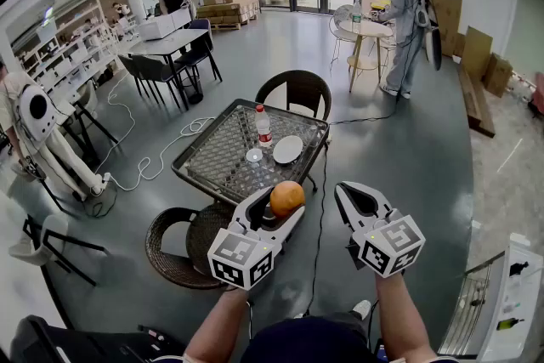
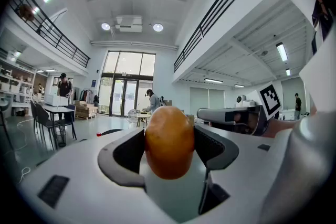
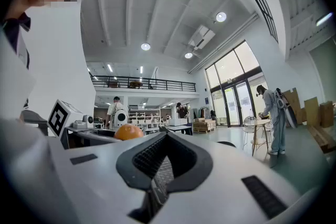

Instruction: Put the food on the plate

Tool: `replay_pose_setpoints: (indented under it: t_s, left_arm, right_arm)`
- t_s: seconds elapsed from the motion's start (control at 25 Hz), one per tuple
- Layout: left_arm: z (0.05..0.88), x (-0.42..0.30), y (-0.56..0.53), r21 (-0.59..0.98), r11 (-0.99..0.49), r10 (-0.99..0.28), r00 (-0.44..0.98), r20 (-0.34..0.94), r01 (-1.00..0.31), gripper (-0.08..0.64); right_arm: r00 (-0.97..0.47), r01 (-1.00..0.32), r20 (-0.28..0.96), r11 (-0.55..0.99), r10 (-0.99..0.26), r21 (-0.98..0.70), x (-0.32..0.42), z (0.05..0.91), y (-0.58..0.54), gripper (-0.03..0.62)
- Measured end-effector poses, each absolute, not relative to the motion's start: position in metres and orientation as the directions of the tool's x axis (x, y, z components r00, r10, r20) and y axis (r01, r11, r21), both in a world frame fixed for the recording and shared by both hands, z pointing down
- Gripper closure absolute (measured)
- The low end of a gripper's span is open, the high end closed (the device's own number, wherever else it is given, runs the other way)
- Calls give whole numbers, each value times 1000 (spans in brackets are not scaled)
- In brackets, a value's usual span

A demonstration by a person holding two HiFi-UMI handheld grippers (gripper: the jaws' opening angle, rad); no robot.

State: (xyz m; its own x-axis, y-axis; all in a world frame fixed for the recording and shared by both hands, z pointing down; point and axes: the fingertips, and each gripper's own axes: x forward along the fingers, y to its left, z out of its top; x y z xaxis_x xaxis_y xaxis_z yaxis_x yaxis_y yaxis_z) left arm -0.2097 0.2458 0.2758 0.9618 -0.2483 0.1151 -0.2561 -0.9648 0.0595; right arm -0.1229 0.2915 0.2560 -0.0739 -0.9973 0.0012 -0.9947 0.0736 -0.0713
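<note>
Orange point(image 1: 287, 198) over open floor point(image 1: 399, 157), table point(image 1: 217, 153) ahead

Smooth, faintly sheened skin is seen on the food point(image 1: 287, 198); matt white plastic (ribbed black pads) on the left gripper point(image 1: 276, 207); a glossy plate point(image 1: 287, 150) at twelve o'clock.

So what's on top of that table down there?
A bottle with a red cap, a white plate and a small round clear thing. The orange in the left hand-held gripper hides the table's near corner.
</note>
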Motion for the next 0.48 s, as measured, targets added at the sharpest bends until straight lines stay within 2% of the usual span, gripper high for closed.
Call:
replay_pose_setpoints:
  t_s: [0.48]
  left_arm:
    - [275,-210,243,58,-967,-243,964,106,-250,261]
  right_arm:
    - [-78,-995,-1,77,-997,-70,-126,256,288,588]
